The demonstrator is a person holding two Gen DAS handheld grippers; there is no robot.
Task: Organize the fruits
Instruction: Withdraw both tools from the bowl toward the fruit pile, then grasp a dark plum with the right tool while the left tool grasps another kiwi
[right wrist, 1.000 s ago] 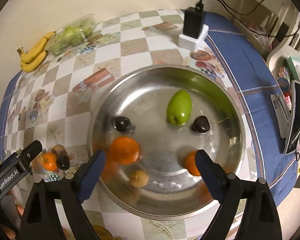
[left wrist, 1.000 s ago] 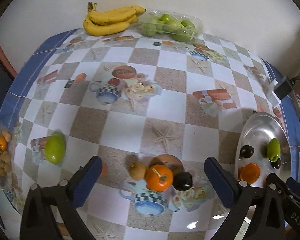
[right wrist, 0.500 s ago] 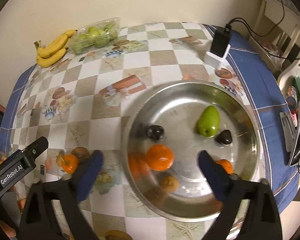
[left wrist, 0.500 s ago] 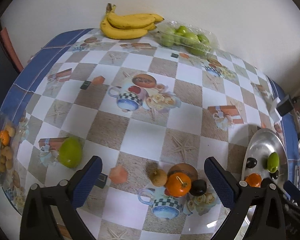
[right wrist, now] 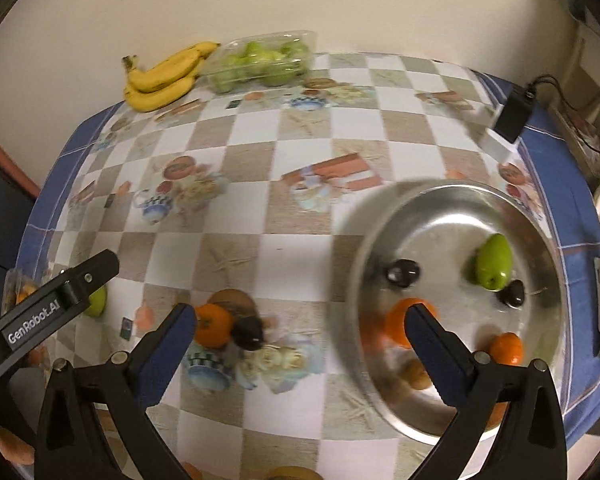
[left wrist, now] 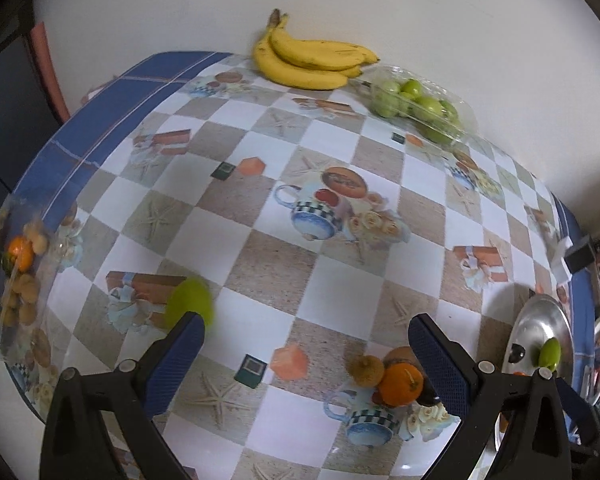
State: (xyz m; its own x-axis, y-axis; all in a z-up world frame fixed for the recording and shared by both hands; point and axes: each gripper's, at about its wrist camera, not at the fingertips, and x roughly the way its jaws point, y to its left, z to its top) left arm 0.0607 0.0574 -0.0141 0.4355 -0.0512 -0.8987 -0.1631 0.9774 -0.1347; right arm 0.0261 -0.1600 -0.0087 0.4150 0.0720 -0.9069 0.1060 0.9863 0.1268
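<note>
Left wrist: green fruit (left wrist: 189, 307) beside left fingertip (left wrist: 188, 330)

Left view bright, cool white; right view dimmer, warm yellowish. Heavy fisheye bending, black corners. Motion blur smears green fruit (left wrist: 189, 303) and steel bowl (right wrist: 364, 240). Soft shadows under fruit.

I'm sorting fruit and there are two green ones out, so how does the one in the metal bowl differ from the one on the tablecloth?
The bowl fruit lies inside the metal bowl, beside a dark fruit; the tablecloth fruit sits alone, outside it. The bowl fruit looks elongated and tapered; the tablecloth fruit is blurred. Both are green.
</note>
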